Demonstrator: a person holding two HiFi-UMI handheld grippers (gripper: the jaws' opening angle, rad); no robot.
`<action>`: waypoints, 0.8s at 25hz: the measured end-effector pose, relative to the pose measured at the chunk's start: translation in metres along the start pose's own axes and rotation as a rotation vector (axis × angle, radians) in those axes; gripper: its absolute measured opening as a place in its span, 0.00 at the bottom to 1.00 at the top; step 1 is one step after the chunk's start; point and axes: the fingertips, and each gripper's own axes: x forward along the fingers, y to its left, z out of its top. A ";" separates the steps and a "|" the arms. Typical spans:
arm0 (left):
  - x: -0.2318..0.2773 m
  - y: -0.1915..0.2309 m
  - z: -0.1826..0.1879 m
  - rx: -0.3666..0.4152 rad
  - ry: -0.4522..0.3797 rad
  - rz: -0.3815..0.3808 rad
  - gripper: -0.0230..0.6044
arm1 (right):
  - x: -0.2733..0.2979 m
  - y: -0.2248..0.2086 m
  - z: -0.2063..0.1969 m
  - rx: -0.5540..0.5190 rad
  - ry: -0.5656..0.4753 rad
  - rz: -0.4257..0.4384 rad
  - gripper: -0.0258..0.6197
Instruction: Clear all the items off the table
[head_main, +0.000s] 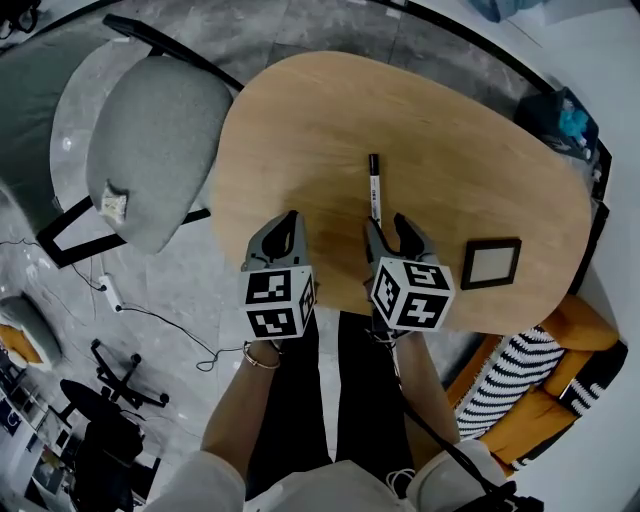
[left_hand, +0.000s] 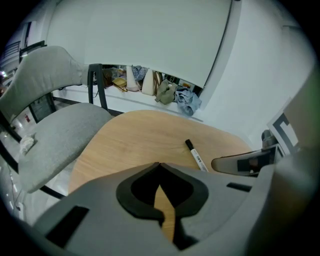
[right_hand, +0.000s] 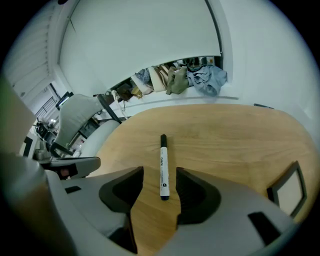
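Two items are left on the table (head_main: 300, 120), so the clearing looks barely begun. A white marker (head_main: 374, 188) with a black cap lies near the middle, and a small dark square frame (head_main: 491, 263) sits by the right edge. The right gripper (head_main: 388, 226) has its jaws apart astride the marker's near end, not pressing it. The left gripper (head_main: 290, 220) hangs at the near edge, jaws together and empty

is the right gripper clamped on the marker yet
No, the jaws of the right gripper stand apart either side of the marker, which lies on the table.
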 end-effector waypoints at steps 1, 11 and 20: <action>0.000 0.003 -0.002 -0.004 0.001 0.006 0.05 | 0.002 -0.001 0.000 -0.017 0.007 -0.003 0.37; -0.006 0.021 -0.018 -0.042 0.014 0.036 0.05 | 0.034 0.000 -0.012 -0.152 0.110 -0.058 0.35; -0.011 0.052 -0.032 -0.076 0.029 0.071 0.05 | 0.048 0.004 -0.014 -0.203 0.149 -0.125 0.27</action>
